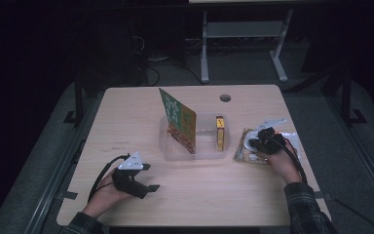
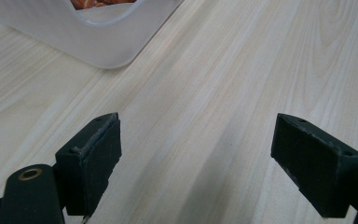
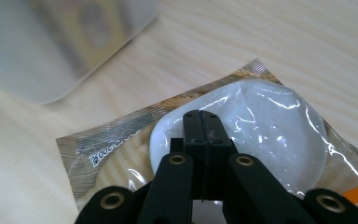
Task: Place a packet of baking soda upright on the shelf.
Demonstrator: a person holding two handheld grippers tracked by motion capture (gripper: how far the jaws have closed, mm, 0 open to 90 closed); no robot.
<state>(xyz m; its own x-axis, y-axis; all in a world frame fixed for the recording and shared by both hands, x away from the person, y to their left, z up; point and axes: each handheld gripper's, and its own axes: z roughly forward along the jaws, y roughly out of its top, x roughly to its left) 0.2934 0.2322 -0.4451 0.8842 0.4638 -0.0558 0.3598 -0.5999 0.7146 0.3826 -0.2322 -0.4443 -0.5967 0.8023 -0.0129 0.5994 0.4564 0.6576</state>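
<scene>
Packet (image 3: 242,135) flat (long axis toward tub (image 3: 51,51))

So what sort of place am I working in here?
Probably a lab or recording workspace, not a kitchen: a pale wooden table with a cable hole, a white metal desk frame behind on grey carpet, and loose black cables in a dark room.

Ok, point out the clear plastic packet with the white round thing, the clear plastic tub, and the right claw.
Clear plastic packet with white round piece (image 3: 261,121): right gripper view, on the white piece.
Clear plastic tub (image 1: 205,155): high view, on its near rim.
Right claw (image 3: 201,122): right gripper view, at its shut tips.
</scene>
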